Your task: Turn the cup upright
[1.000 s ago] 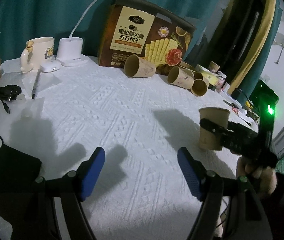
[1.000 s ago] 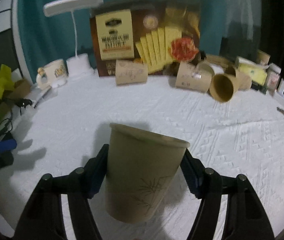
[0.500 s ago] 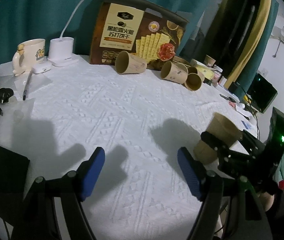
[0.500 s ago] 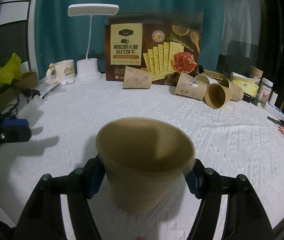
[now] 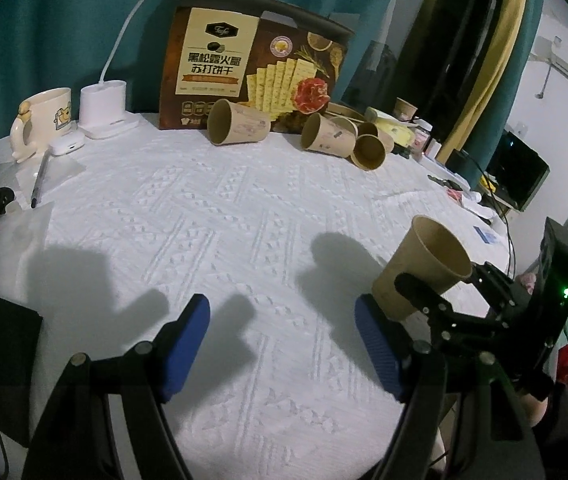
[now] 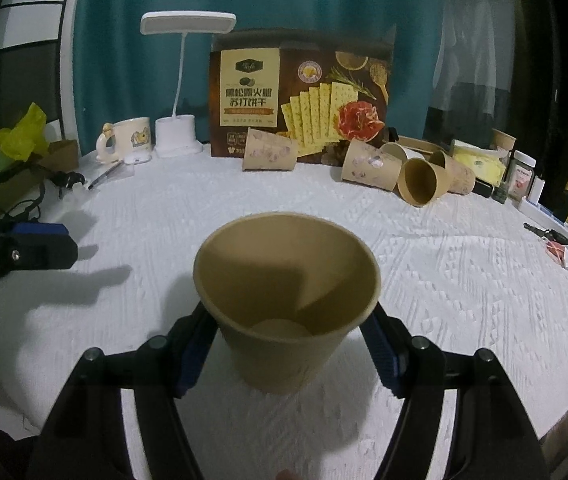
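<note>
The right gripper (image 6: 288, 344) has a brown paper cup (image 6: 284, 304) between its blue pads, mouth up and tipped a little toward the camera, so the right wrist view looks straight down into it to the pale bottom disc. Its jaws have just been opening slightly with the cup between them, and the pads still sit against the cup's lower wall on both sides. The left wrist view gives what this one cannot: the cup (image 5: 424, 268) from outside, leaning, its base down near the white textured tablecloth (image 5: 244, 208), though whether the base touches the cloth cannot be told. It also shows the right gripper's black body with a green light, and part of the person's hand beneath it. The left gripper (image 5: 280, 344) hangs released, its jaws standing apart over bare cloth with nothing between them, just left of the cup; in the right wrist view only one blue-tipped finger of it shows at the left edge. Well beyond the cup, at the back of the table, stands a cracker box (image 6: 300, 92) with several paper cups (image 6: 368, 164) lying on their sides in front of it. Left of the box are a white desk lamp (image 6: 182, 80) and a cream mug (image 6: 130, 138).
</note>
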Tool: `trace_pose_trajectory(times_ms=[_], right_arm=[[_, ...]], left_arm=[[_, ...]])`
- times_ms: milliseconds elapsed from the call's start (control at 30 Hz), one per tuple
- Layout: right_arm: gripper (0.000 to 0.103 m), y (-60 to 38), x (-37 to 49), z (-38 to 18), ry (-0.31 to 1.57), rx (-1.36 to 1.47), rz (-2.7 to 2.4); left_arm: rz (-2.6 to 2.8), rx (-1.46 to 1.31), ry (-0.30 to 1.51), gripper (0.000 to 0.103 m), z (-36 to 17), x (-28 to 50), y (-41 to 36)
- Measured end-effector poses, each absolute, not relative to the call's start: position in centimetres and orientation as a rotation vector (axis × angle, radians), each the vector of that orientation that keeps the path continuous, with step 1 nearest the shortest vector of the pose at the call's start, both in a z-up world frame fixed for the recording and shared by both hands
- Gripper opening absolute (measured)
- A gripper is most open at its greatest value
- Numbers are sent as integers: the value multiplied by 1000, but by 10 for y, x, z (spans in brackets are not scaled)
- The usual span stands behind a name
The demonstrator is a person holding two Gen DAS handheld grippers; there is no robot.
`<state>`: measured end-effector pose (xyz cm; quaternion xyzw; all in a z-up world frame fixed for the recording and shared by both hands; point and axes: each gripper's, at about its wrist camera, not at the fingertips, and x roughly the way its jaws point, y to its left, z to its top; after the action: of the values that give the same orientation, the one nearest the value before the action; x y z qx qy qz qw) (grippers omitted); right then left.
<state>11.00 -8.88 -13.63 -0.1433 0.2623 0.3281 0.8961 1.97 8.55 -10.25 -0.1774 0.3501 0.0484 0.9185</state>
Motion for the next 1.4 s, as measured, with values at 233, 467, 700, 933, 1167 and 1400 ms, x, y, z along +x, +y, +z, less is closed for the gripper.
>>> trace_pose_trajectory(times_ms=[233, 467, 700, 933, 1167, 1400], right_arm=[[69, -100, 94, -139, 563, -304, 670], [70, -126, 78, -132, 584, -264, 611], [70, -156, 63, -124, 606, -215, 544], [70, -188, 47, -108, 611, -166, 477], [70, -215, 41, -87, 625, -106, 453], [70, -229, 35, -61, 593, -85, 427]], left_arm=[[80, -352, 728, 75, -102, 17, 75], [44, -321, 718, 75, -97, 10, 59], [22, -287, 716, 75, -93, 2, 44], [-8, -227, 694, 75, -82, -1, 24], [-48, -151, 628, 76, -62, -4, 2], [16, -45, 513, 87, -34, -11, -15]])
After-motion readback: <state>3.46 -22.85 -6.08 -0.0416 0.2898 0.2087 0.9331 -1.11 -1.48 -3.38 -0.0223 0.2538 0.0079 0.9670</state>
